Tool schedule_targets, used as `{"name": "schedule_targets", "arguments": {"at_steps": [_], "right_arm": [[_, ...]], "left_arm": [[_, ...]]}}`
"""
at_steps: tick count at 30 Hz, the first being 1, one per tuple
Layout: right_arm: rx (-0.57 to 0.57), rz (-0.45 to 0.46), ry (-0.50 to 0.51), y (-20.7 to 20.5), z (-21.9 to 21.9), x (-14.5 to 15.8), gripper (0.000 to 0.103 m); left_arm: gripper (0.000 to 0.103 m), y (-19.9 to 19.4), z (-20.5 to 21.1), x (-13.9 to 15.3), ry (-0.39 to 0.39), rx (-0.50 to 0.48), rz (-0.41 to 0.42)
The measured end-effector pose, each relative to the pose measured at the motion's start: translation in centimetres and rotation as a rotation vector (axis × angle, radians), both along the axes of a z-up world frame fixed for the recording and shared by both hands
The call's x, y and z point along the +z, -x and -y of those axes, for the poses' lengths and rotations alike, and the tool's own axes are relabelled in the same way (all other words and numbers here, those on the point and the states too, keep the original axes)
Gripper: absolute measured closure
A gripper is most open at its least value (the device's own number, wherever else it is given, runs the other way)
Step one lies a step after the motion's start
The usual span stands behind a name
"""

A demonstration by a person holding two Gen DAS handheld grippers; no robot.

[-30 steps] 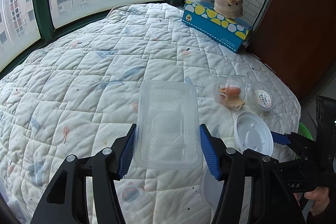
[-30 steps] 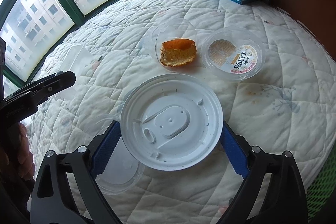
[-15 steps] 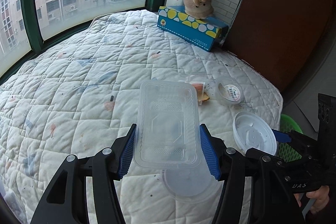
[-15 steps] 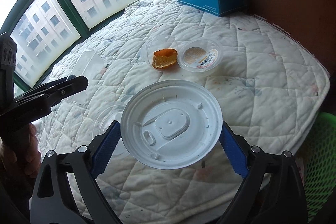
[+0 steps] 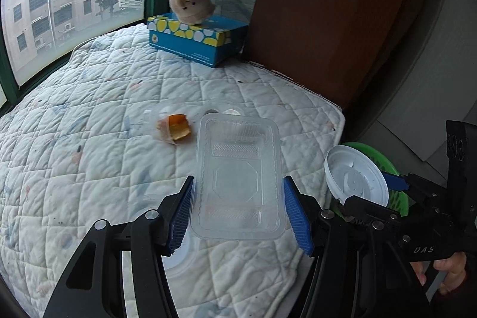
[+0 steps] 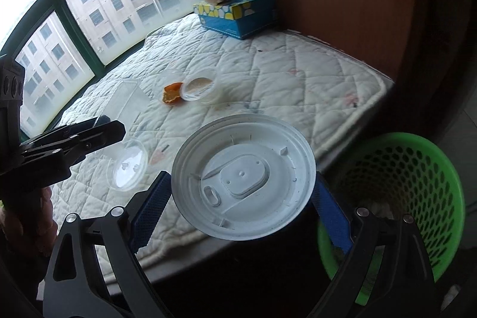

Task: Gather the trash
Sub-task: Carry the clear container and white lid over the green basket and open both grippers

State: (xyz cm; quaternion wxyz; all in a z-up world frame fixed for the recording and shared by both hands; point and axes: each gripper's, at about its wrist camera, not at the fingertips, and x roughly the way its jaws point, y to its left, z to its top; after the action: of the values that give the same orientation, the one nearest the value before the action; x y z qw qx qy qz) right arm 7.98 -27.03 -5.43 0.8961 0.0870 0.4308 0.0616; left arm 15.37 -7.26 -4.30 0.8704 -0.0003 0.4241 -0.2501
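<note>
left wrist: left gripper [image 5: 238, 209] clamped on clear plastic tray [image 5: 237, 176], held above quilt [image 5: 89, 121]. right wrist: right gripper [image 6: 241, 194] pinching white lid [image 6: 243, 176] at bed edge, green basket [image 6: 399, 192] just beside.

home bedroom, quilted mattress [image 5: 119, 115], plush toy [image 5: 190, 3], apartment-block window view [image 6: 119, 5]
</note>
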Motion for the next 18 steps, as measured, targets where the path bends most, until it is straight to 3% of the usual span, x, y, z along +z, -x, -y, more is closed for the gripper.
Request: {"name": "schedule_targets", "arguments": {"at_steps": [18], "right_arm": [[-0.283,-0.061,0.047,6.4,15.2,-2.0,0.010]], "left_arm": [[0.047,3.0,12.7,-0.1,-0.010,-0.208,-0.014]]}}
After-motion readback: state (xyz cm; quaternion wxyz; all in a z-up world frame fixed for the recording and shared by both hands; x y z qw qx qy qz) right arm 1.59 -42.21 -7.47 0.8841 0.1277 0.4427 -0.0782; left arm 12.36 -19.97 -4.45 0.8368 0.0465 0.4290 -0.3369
